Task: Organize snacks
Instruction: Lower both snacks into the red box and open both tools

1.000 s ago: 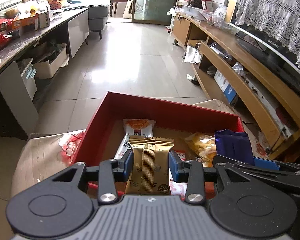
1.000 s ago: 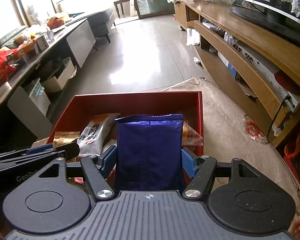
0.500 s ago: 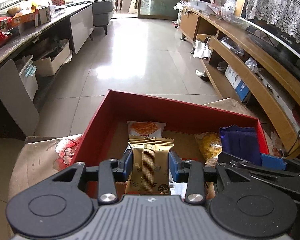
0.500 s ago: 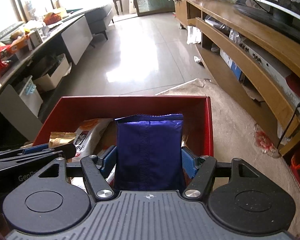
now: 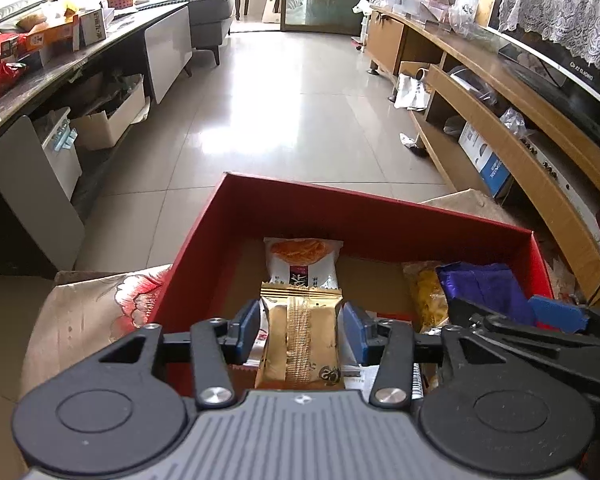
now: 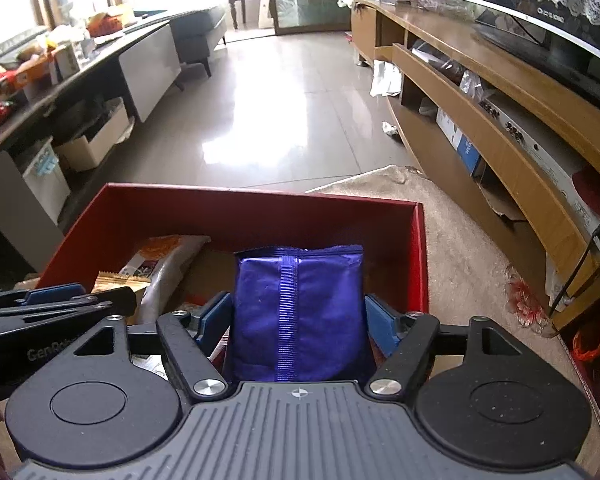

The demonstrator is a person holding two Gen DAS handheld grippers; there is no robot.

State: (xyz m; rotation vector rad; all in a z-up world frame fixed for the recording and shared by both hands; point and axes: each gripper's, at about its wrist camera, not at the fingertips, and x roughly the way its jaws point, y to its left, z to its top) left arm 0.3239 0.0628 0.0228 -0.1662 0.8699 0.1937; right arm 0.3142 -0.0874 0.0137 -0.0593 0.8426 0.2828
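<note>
Living-room floor, red box (image 5: 364, 216) on it. Both grippers hang over it, jaws opening: left gripper (image 5: 300, 330) around gold pack (image 5: 300, 336), right gripper (image 6: 298, 320) around purple pack (image 6: 296, 312), long axes pointing away.

Both gripper jaws have parted, releasing their packets.

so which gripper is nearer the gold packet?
Left. The left gripper straddles the gold packet, jaws opening; the right gripper is beside it, around the purple packet.
</note>
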